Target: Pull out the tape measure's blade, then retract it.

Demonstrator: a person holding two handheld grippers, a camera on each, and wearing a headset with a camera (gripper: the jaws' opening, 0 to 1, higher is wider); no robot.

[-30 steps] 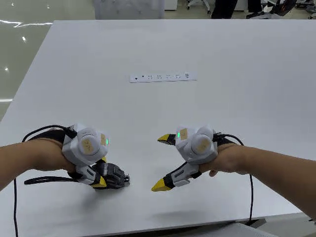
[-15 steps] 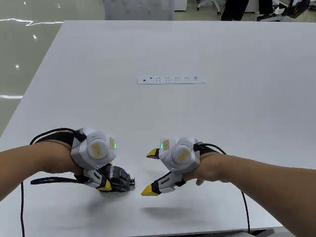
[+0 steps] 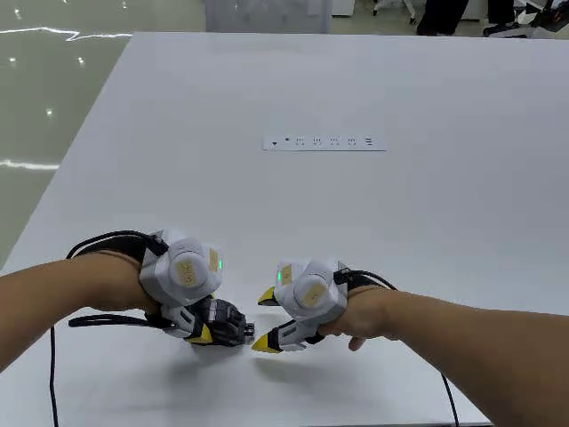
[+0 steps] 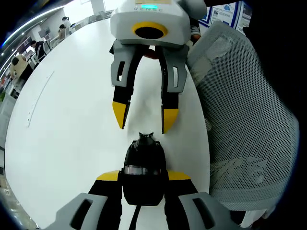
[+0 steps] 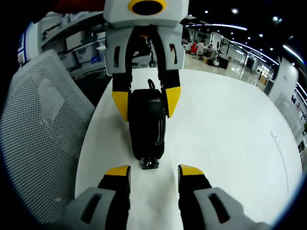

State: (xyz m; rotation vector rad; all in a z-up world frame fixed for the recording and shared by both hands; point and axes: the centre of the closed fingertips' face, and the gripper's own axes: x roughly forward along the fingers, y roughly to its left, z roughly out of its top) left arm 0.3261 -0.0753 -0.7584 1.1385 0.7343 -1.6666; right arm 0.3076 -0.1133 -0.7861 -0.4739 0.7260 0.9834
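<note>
Head view: tape measure mostly covered by body of left gripper; only dark front end shows. Blade hook too small to make out; cannot tell if tips of right gripper touch it. Markings on power strip too small to read. Person cut off by top edge, legs only.
Left gripper view: rear of case cut off at bottom edge.
Right gripper view: far end of case hidden between left gripper's jaws.

White left tool and right tool, yellow-tipped, black cables.
</note>
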